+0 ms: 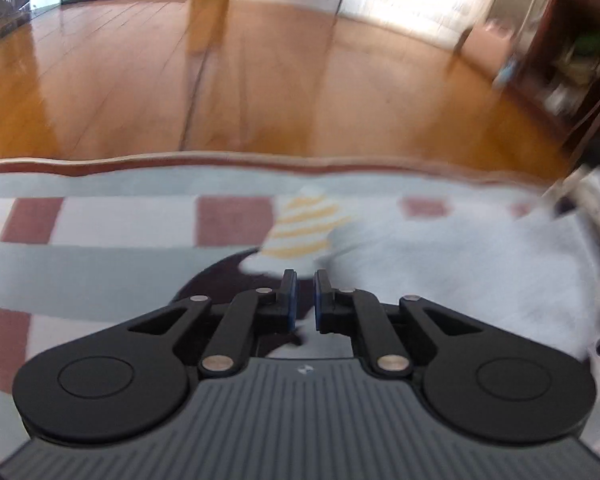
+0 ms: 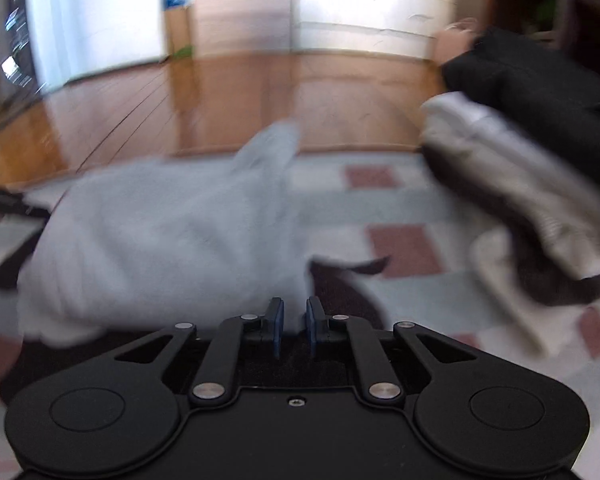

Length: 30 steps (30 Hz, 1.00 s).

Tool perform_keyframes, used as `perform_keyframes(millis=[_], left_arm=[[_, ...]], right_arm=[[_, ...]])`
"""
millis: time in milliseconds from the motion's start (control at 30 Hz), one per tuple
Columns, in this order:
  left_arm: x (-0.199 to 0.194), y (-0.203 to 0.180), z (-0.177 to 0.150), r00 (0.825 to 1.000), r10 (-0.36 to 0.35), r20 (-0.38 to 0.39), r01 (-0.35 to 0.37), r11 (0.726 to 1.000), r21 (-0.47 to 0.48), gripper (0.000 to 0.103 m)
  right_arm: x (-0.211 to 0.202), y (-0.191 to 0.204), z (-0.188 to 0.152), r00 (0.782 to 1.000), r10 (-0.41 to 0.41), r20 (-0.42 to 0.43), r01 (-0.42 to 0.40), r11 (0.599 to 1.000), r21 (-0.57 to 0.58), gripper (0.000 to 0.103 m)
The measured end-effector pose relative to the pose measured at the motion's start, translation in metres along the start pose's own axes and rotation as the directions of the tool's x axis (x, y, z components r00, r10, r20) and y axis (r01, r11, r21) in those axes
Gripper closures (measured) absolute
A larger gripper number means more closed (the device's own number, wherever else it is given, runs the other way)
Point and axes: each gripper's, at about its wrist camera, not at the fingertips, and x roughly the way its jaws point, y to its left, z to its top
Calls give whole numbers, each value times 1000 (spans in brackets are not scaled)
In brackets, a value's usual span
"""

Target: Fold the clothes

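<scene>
left gripper [image 1: 305,280]: jaws nearly together, pinching edge of pale garment [image 1: 440,264] | right gripper [image 2: 294,309]: jaws close, pinching same garment [image 2: 160,240] | garment lies on checked rug [image 1: 100,240]

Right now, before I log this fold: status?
Left claw near shut, grip unclear. Right claw pinching grey garment. Clothes pile close on right.

R gripper [image 2: 295,320] jaws pinch grey garment [image 2: 160,240] edge.

A pale grey garment [image 2: 160,232] lies crumpled on the checked rug, spread ahead-left of the right gripper [image 2: 295,320], blurred.
</scene>
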Motion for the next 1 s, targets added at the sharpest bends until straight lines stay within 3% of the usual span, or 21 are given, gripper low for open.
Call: perform_keyframes(millis=[67, 133, 167, 233, 300, 400, 467, 533, 633, 800, 900, 1000], left_arm=[[-8, -16, 1, 996, -67, 53, 62, 994, 85, 96], [-12, -30, -2, 981, -182, 71, 173, 977, 127, 96], [-12, -37, -4, 973, -219, 68, 209, 969, 135, 96], [-5, -52, -10, 974, -226, 27, 219, 961, 169, 96], [9, -67, -15, 983, -181, -31, 183, 955, 235, 96], [38, -75, -16, 994, -46, -103, 73, 957, 280, 93], [46, -65, -10, 992, 14, -122, 16, 971, 239, 91], [49, -51, -4, 989, 58, -134, -32, 981, 190, 91], [49, -29, -2, 985, 101, -140, -84, 989, 125, 73], [25, -24, 6, 998, 50, -47, -46, 995, 94, 76], [13, -37, 9, 997, -70, -16, 72, 990, 120, 76], [9, -56, 5, 984, -174, -49, 179, 971, 159, 76]], right_arm=[[-10, -1, 11, 997, 32, 64, -33, 999, 16, 79], [-8, 1, 21, 983, 162, 80, -163, 987, 8, 76], [1, 5, 22, 967, 248, 57, -248, 969, -8, 76], [21, 14, 19, 921, 389, 8, -388, 921, -39, 79], [41, 20, 15, 937, 350, -18, -351, 934, -66, 80], [67, 15, 17, 954, 299, -24, -300, 952, -64, 88], [77, 1, 25, 952, 307, -16, -307, 952, -4, 103], [87, -13, 33, 949, 315, -15, -313, 947, 73, 103], [98, -20, 36, 950, 313, -18, -309, 944, 118, 103], [103, -8, 46, 973, 229, -9, -229, 973, -3, 103], [104, -7, 54, 983, 183, -20, -184, 983, -26, 103], [100, -9, 58, 982, 184, -32, -185, 983, -18, 103]])
